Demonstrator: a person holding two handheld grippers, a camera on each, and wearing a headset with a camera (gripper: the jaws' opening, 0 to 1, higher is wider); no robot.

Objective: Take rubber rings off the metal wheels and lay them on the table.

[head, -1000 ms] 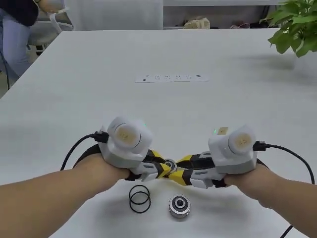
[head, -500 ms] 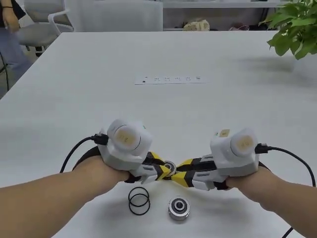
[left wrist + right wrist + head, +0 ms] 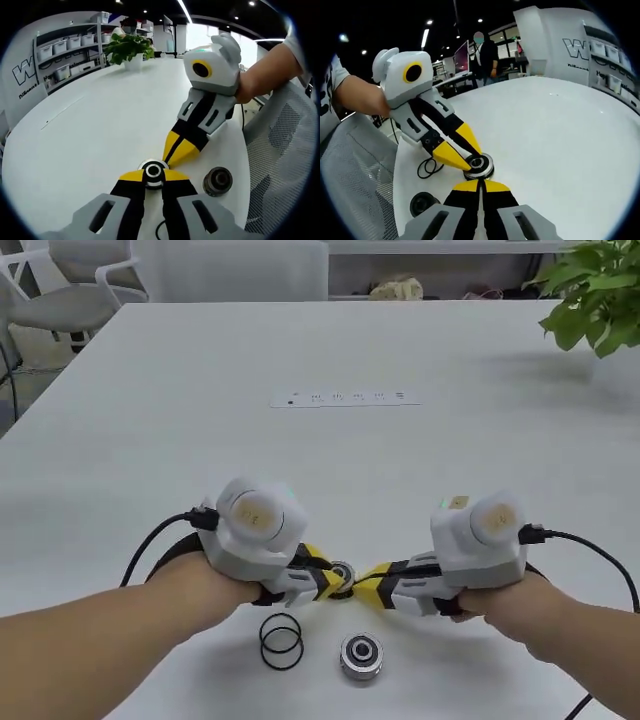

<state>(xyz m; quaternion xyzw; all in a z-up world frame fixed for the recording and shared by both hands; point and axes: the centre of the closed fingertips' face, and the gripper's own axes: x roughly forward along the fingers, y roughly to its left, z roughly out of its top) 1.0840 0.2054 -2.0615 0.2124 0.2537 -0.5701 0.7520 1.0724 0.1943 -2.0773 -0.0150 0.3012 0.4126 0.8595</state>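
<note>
Hands at the near edge of a broad white worktop (image 3: pixel 330 460) each hold a white gripper with yellow-and-black jaws. The two sets of jaws meet tip to tip at a small silver metal wheel with a dark band round its rim (image 3: pixel 342 575). The left gripper (image 3: pixel 326 582) has its jaws closed on that wheel, one tip either side, holding it low over the worktop. The right gripper (image 3: pixel 366 585) has its jaws pressed almost together at the wheel's rim; whether a rubber ring is pinched between them cannot be told. Over the last second the right gripper has drawn slightly away to the right, while the left gripper and the wheel have stayed put. That looks like the start of a pull to peel a ring off. Two thin black rubber rings (image 3: pixel 282 641), overlapping, lie flat on the worktop just in front of the left gripper. A second silver metal wheel (image 3: pixel 361 656) stands near them but apart. These loose parts rest directly on the bare worktop, not in any tray or box, so part of the job seems done.
</note>
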